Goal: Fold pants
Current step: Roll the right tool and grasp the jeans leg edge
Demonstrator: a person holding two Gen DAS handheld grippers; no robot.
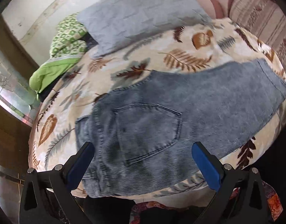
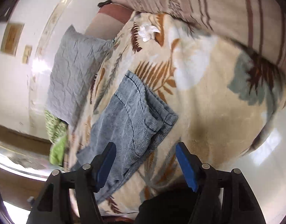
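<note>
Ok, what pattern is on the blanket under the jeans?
Cream blanket printed with brown, rust and grey-blue leaves and ferns; clearest in the left wrist view.

**Jeans on the bed**

The left gripper (image 1: 143, 149) is wide open above the blue jeans (image 1: 161, 115), with 1 back pocket (image 1: 150, 132) between its fingers. The leafy blanket (image 1: 143, 61) lies underneath. A grey pillow (image 1: 141, 16) sits far ahead.

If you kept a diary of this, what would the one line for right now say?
task: fold pants | jeans folded, lying on blanket | left gripper open, holds nothing | right gripper open, holds nothing | pillow beyond jeans
</note>
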